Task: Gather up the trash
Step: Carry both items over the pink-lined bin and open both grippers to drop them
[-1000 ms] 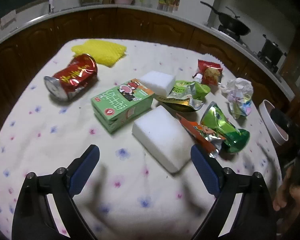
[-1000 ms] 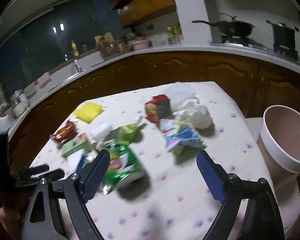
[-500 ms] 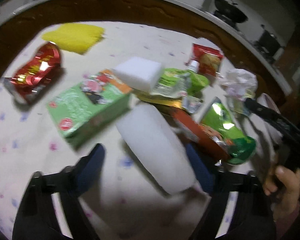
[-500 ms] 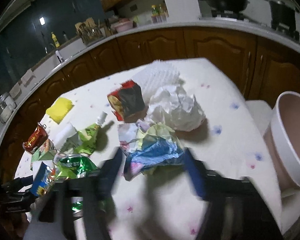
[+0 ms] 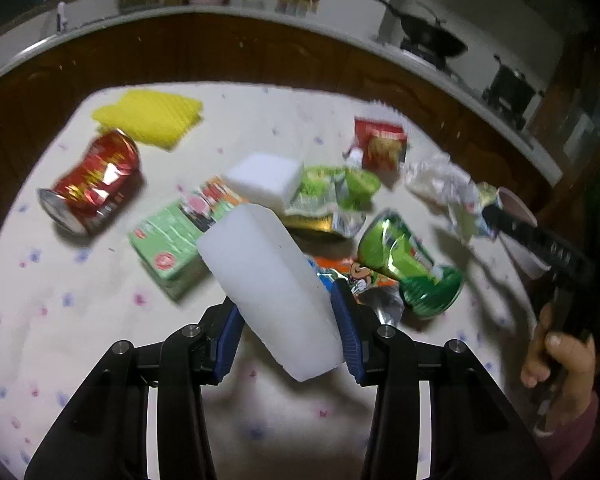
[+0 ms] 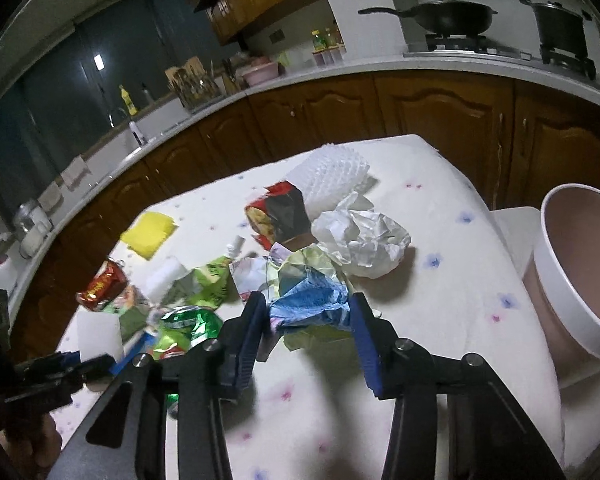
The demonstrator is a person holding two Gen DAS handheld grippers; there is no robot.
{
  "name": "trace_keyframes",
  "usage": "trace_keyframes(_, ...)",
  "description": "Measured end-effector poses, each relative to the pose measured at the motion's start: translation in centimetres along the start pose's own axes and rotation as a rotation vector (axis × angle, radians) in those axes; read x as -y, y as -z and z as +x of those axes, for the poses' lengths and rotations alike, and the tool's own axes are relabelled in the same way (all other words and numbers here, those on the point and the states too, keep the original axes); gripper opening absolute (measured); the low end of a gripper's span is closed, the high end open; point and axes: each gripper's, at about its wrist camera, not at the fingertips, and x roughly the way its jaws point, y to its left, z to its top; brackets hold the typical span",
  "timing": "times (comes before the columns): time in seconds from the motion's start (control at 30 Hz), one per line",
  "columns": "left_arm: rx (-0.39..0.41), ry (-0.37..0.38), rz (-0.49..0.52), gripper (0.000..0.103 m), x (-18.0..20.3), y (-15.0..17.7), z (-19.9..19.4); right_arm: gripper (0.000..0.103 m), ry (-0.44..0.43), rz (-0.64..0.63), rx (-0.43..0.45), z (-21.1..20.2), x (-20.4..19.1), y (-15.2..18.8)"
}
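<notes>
My left gripper is shut on a white foam block and holds it tilted above the table. My right gripper is shut on a crumpled blue and yellow wrapper. Other trash lies on the flowered tablecloth: a crushed red can, a green carton, a second white foam block, a green foil bag, a red snack pack and a crumpled white paper. A pink bin with a white rim stands off the table's right edge.
A yellow sponge cloth lies at the table's far left. A white foam net lies at the far edge. Dark wood cabinets and a counter with a wok ring the table. The person's hand holds the right gripper.
My left gripper moved in and shut on the white foam block, lifting it. My right gripper moved forward and shut on the blue and yellow wrapper.
</notes>
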Motion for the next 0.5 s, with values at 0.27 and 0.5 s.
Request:
trace_keyframes(0.27,0.096,0.074,0.052,0.042,2.8,-1.9,-2.9,0.044,-0.018,0.019,0.044,-3.1,-0.3,0.4)
trace_keyframes(0.5,0.082,0.159,0.1,0.042,6.6,-2.7,-1.9,0.044,0.026,0.05,0.096,-6.1,1.9,0.2)
